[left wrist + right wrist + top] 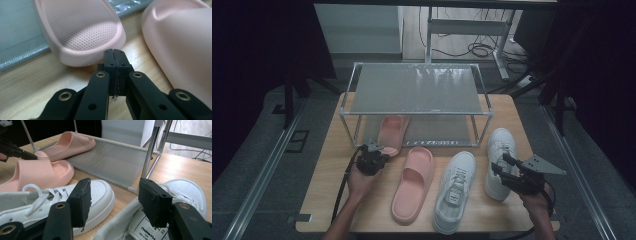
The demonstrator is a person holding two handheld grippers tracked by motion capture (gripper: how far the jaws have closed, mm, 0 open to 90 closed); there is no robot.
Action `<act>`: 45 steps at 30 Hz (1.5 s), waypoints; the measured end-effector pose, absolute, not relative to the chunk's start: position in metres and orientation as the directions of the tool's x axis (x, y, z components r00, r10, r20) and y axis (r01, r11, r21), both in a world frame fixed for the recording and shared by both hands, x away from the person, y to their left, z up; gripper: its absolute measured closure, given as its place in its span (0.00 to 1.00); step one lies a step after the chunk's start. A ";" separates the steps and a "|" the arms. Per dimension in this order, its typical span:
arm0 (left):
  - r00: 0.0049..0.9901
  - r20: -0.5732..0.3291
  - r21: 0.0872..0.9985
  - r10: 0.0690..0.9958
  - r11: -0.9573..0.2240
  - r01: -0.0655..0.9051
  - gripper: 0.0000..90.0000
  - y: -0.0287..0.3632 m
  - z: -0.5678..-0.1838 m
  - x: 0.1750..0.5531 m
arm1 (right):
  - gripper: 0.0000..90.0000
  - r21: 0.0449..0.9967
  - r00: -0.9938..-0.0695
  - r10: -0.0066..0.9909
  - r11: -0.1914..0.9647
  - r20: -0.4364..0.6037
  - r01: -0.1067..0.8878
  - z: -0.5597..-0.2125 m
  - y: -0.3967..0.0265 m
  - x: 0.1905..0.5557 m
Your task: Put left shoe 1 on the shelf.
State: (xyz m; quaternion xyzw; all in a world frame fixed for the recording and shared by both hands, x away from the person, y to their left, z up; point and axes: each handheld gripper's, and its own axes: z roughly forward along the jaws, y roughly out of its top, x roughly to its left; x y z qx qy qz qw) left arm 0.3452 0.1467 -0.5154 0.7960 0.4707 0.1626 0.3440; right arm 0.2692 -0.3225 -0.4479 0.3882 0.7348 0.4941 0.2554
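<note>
A pink slipper [393, 129] lies with its toe on the lower shelf of the wire shoe rack [414, 113] and its heel [82, 35] out on the table. My left gripper [379, 154] is shut with nothing in it, its tips [115, 56] just short of that heel. The second pink slipper [414, 181] lies to its right [180, 42]. Two white sneakers [455, 190] [500, 159] lie farther right. My right gripper [501, 165] is open [117, 195] beside the right sneaker [186, 191], with the left sneaker [50, 200] in front of it.
The rack's upper shelf [414, 89] is bare, and its metal legs [150, 155] stand near the sneakers. The wooden table [327, 200] ends close behind both hands. Cables and a desk frame [472, 30] lie on the floor beyond.
</note>
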 end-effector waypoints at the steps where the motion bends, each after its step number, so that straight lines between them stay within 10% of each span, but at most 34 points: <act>1: 0.504 -0.066 0.701 0.861 -0.319 0.638 1.00 0.146 -0.516 0.347 | 0.49 0.924 -0.568 0.823 0.210 0.009 0.319 -0.448 -0.323 0.269; 45: 0.447 -0.116 0.711 0.887 -0.240 0.660 0.98 0.127 -0.524 0.392 | 0.49 0.922 -0.568 0.823 0.212 0.011 0.325 -0.450 -0.323 0.271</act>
